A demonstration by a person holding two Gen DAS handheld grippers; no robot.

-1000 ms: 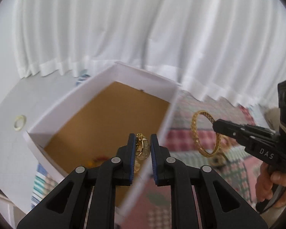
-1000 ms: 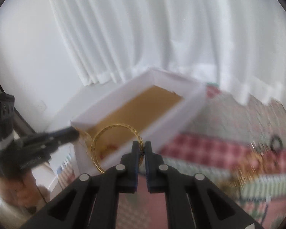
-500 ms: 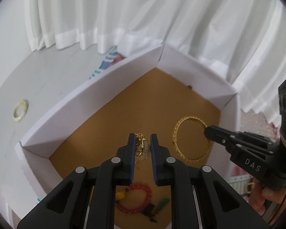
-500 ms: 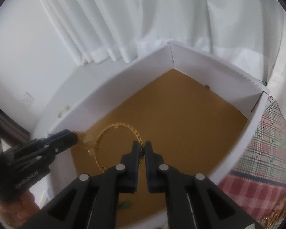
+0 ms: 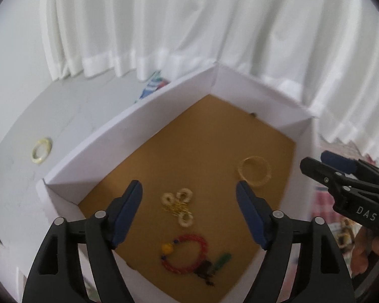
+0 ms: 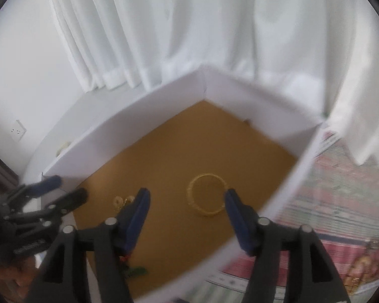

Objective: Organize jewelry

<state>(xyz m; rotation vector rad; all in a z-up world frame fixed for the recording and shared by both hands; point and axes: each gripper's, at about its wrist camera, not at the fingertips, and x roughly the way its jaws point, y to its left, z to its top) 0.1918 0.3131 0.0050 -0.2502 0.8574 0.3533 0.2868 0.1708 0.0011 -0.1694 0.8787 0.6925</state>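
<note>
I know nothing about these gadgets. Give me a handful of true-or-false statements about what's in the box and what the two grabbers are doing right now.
1. The gold bangle lies on the brown floor of the white box. True.
2. The left gripper is clamped on the gold earrings. False: its jaws are spread wide and the earrings lie on the box floor below.
3. A red beaded bracelet is inside the box. True.
4. The right gripper holds the bangle. False: it is open and the bangle lies free.
5. The box is empty. False: it holds the bangle, the earrings and the bracelet.
</note>
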